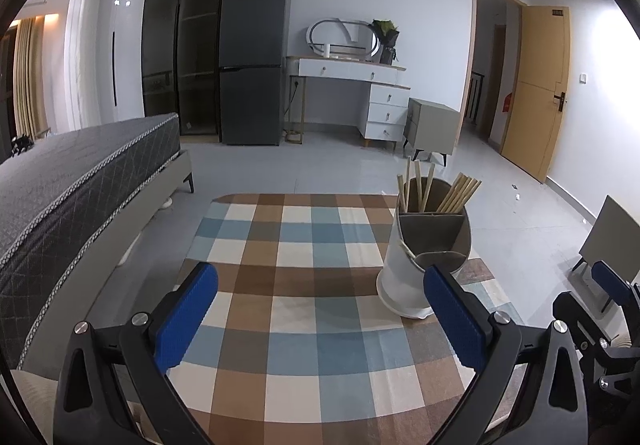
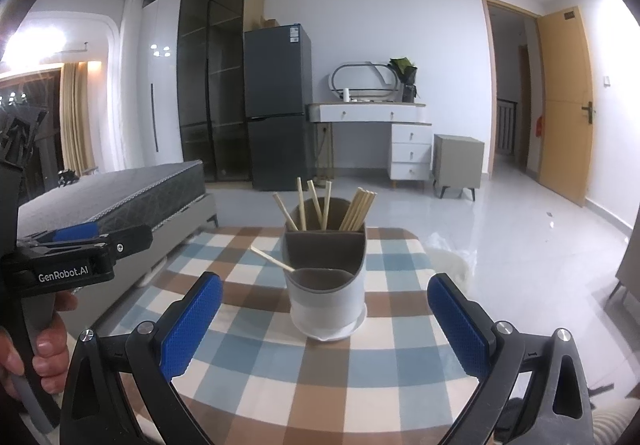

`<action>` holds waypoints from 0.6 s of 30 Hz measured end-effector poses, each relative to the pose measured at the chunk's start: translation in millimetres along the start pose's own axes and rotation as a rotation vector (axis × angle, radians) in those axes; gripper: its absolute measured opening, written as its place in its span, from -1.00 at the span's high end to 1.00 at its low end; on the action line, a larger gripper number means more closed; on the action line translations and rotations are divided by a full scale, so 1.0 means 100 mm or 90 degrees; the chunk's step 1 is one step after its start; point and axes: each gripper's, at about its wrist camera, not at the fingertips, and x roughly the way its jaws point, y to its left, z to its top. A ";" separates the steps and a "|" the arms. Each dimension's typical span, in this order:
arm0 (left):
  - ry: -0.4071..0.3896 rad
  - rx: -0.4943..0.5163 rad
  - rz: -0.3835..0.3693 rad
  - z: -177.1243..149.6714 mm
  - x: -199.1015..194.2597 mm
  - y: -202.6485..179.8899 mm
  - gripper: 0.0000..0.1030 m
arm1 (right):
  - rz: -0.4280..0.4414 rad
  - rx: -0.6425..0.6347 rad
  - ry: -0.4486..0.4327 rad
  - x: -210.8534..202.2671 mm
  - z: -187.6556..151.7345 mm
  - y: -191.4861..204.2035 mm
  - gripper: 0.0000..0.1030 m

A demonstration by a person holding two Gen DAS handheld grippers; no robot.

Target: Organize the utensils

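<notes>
Right view only: stray chopstick

Both pictures are bright and mostly sharp, with cool, even room light. Far to the left of the right gripper, a lamp glares white. The floor ahead is shiny and shows pale reflections. Shadows are soft. Straight lines bend near the round, black edges.
</notes>
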 end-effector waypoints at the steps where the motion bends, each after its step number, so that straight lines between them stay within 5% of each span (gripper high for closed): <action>1: 0.001 -0.002 0.001 -0.01 0.00 0.00 -0.94 | 0.000 0.000 0.001 0.01 0.00 0.00 -1.00; 18: -0.001 -0.002 0.001 -0.02 -0.01 -0.03 -0.95 | -0.001 -0.003 0.010 0.03 -0.01 0.01 -1.00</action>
